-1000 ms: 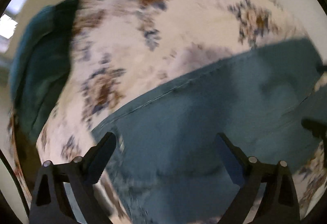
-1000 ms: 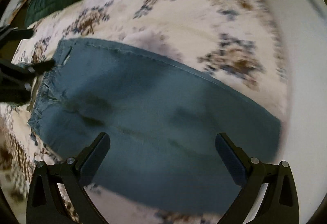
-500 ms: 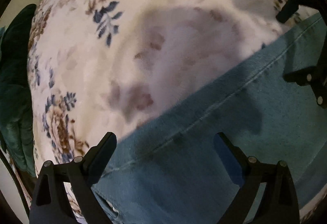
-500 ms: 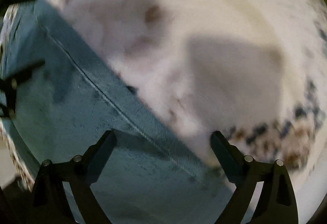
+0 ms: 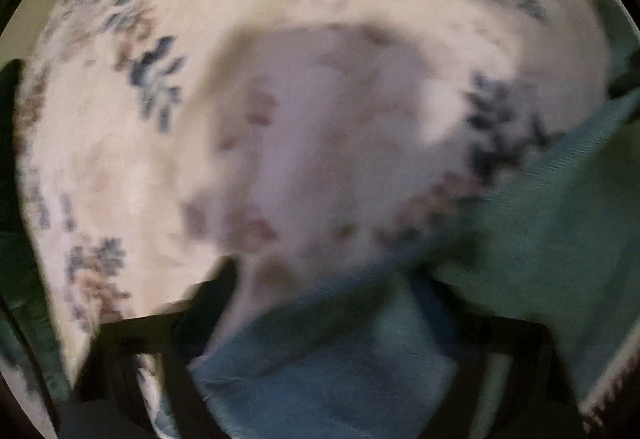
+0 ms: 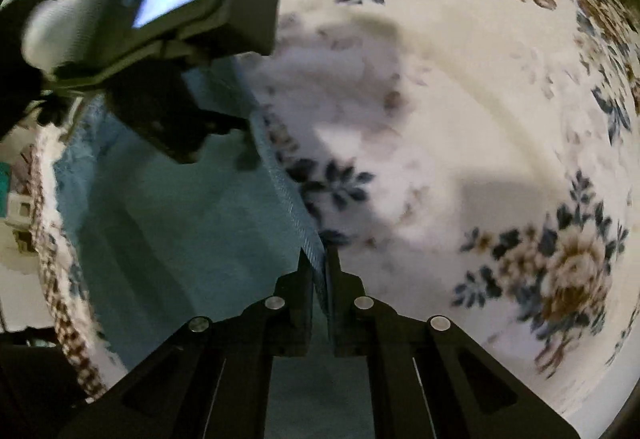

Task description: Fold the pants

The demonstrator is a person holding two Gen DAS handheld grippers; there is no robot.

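Both tongs closed since half second ago. Right tongs (image 6: 320, 279) now pinched tight on pants (image 6: 180, 223) seam edge; left tongs (image 5: 320, 319) blurry, fabric bunched between, grip unclear. Pants lie left of right tongs on floral bedspread (image 6: 460, 119), seam running straight away toward left unit.

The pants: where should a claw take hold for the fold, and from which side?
Grip the stitched side seam edge of the pants, coming in low from over the floral bedspread. That edge is a thin doubled ridge; the right claw is already shut on it.
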